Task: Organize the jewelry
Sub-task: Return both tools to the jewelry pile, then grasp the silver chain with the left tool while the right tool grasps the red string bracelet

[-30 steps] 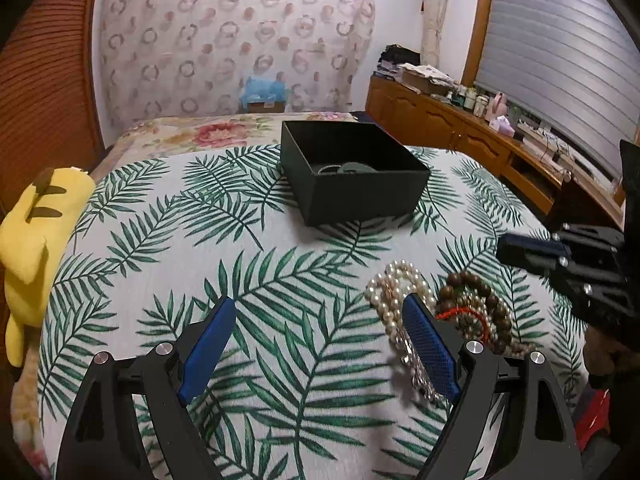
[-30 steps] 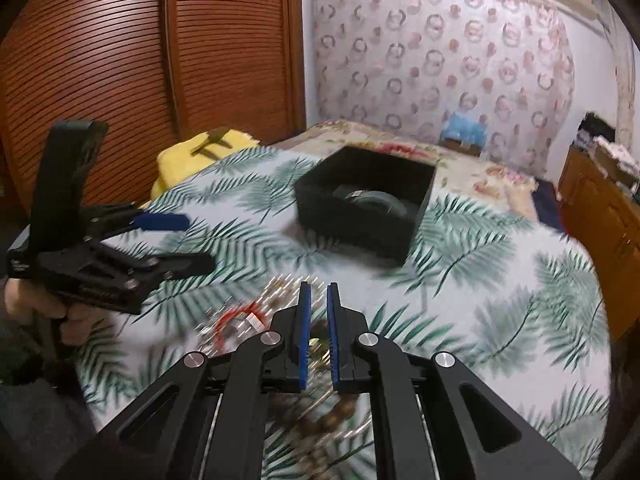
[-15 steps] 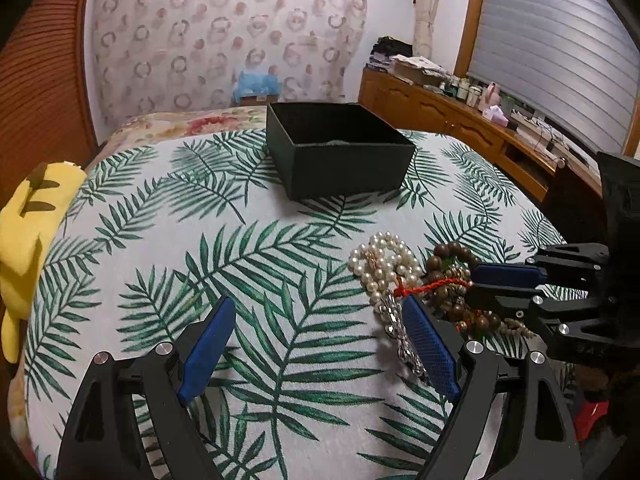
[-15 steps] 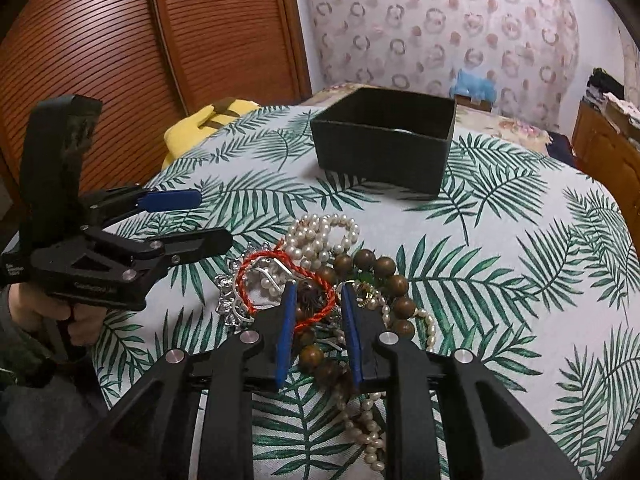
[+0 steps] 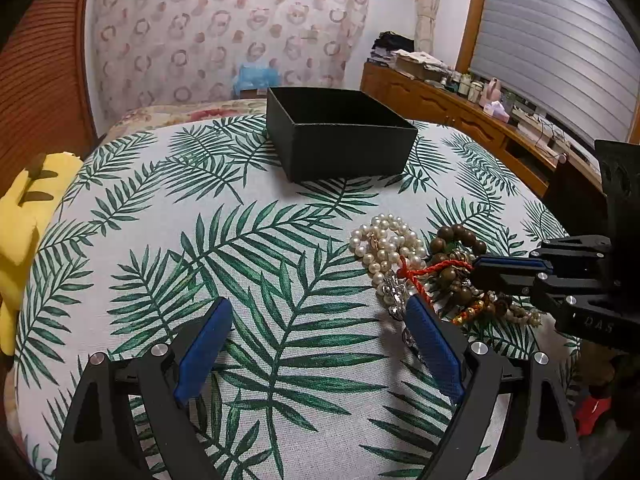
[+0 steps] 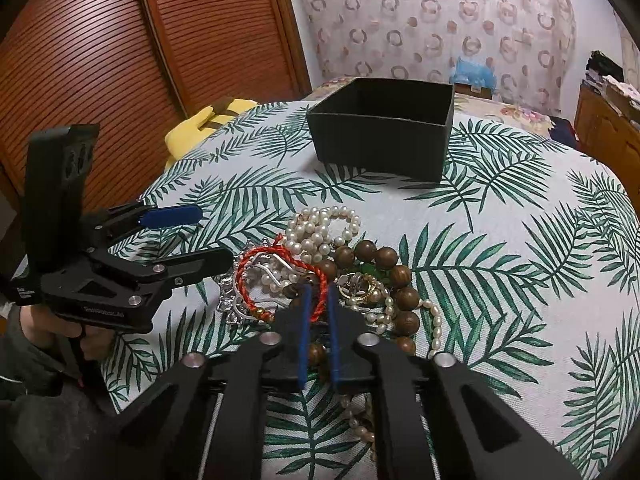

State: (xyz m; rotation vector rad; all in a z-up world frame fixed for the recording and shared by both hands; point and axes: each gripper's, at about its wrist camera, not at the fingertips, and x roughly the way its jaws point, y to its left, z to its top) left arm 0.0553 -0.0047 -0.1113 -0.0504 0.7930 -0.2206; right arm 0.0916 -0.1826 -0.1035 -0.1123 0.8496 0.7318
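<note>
Since earlier, our right fingers [image 6: 318, 300] have dropped and pinched the red cord [image 6: 256, 264]; left fingers [image 5: 320, 344] wait wide, empty; box [image 6: 384, 136] at twelve o'clock.

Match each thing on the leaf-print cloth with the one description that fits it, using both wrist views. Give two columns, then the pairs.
Things
1. black box
2. red cord bracelet
3. pearl strand
4. left gripper

Descriptions
A. between the closed pads of the right gripper
B. white beads, at the side of the pile nearest the box
C. wide open, with only cloth between its fingers
D. open-topped, standing apart from the jewellery pile

Pairs: 1-D, 2-A, 3-B, 4-C
</note>
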